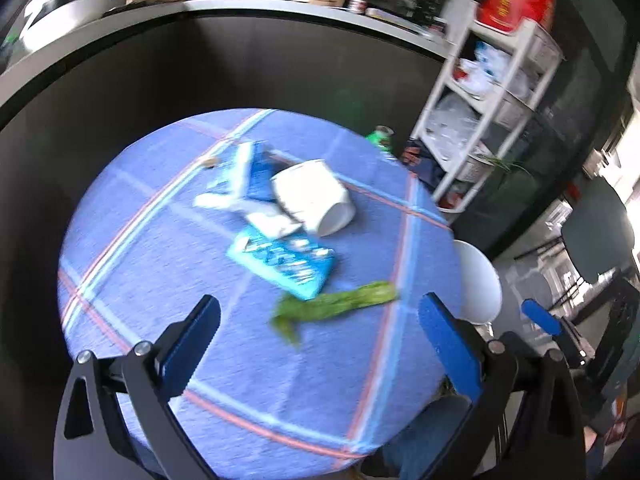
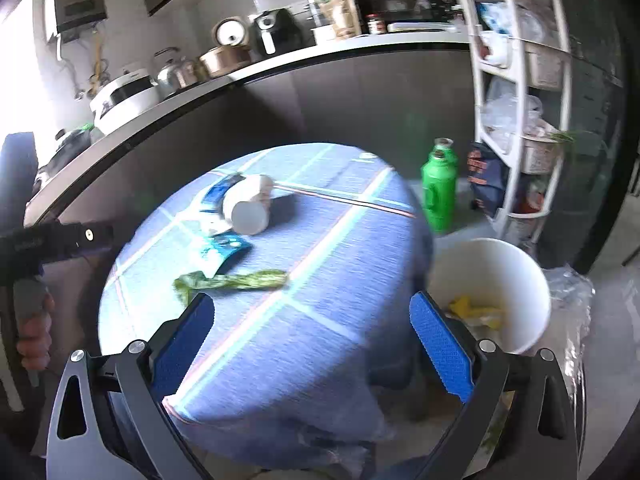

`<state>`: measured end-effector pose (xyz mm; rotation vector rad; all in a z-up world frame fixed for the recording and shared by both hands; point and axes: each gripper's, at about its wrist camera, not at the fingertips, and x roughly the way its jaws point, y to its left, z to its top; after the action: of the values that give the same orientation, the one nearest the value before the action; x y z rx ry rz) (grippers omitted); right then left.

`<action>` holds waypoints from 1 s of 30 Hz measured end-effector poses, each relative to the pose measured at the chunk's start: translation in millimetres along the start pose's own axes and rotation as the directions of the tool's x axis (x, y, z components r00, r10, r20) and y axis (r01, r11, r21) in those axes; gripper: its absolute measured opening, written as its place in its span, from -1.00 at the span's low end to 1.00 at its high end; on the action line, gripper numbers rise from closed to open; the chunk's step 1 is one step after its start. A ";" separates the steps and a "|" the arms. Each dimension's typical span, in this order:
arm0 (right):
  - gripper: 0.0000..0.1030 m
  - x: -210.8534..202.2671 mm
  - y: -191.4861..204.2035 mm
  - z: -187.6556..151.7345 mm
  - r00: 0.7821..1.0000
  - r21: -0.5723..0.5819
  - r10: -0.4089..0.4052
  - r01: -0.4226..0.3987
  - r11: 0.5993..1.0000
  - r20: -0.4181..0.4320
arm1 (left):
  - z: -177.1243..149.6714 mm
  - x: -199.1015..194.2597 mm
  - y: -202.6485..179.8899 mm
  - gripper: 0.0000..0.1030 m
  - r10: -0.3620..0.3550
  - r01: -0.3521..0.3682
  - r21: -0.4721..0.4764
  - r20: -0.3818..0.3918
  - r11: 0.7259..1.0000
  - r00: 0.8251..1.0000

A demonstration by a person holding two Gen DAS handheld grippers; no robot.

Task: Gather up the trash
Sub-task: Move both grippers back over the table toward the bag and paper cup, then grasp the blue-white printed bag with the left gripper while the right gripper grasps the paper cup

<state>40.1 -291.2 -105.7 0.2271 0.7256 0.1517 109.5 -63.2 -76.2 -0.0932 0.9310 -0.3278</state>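
Left wrist view: we see the green wrapper (image 1: 336,304) just ahead of the open, empty left gripper (image 1: 320,332), long axis running across its fingers; the right gripper (image 2: 312,332), equally open and empty, sits further back.

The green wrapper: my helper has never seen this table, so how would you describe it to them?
On the round table with the blue plaid cloth, trash lies in a loose cluster. The long crumpled green wrapper is its nearest piece, beside the flat blue packet. It is the only green, twisted strip there.
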 end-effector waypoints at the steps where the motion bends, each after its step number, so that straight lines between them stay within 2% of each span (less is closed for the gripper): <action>1: 0.83 4.0 5.4 2.8 1.000 -0.004 0.003 -0.003 1.000 -0.006 | -1.4 -0.1 8.2 0.93 0.004 -0.004 -0.010 0.000 1.000 1.000; 6: 0.83 31.7 36.1 26.2 0.999 -0.048 0.019 -0.021 0.999 -0.032 | 9.6 2.5 50.8 0.93 0.006 -0.005 -0.072 0.017 0.997 1.000; 11: 0.83 71.2 55.5 54.3 0.997 -0.059 0.031 -0.035 0.998 -0.076 | 34.1 19.6 76.9 0.92 -0.014 0.017 -0.081 0.032 0.997 0.999; 14: 0.77 100.0 65.1 66.0 0.992 -0.090 0.029 -0.040 0.995 -0.120 | 53.4 41.3 95.6 0.92 -0.069 0.071 -0.120 0.021 0.990 0.997; 17: 0.75 127.3 73.9 75.0 0.989 -0.138 0.009 -0.030 0.990 -0.151 | 68.1 66.5 109.2 0.91 -0.095 0.095 -0.154 0.004 0.984 0.995; 23: 0.75 161.2 73.1 84.0 0.984 -0.138 0.004 -0.029 0.990 -0.178 | 95.0 125.8 122.9 0.91 -0.181 0.165 -0.195 -0.065 0.967 0.981; 27: 0.72 179.1 70.2 88.2 0.981 -0.135 0.005 -0.031 0.990 -0.194 | 103.3 160.1 131.1 0.90 -0.211 0.180 -0.244 -0.105 0.953 0.972; 30: 0.71 191.2 70.9 90.2 0.978 -0.139 0.005 -0.034 0.990 -0.207 | 106.9 174.4 130.6 0.73 -0.242 0.205 -0.255 -0.121 0.945 0.963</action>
<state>237.7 -195.4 -144.1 0.0830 0.9153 0.2474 322.1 -1.5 -175.6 -0.4046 1.1117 -0.4366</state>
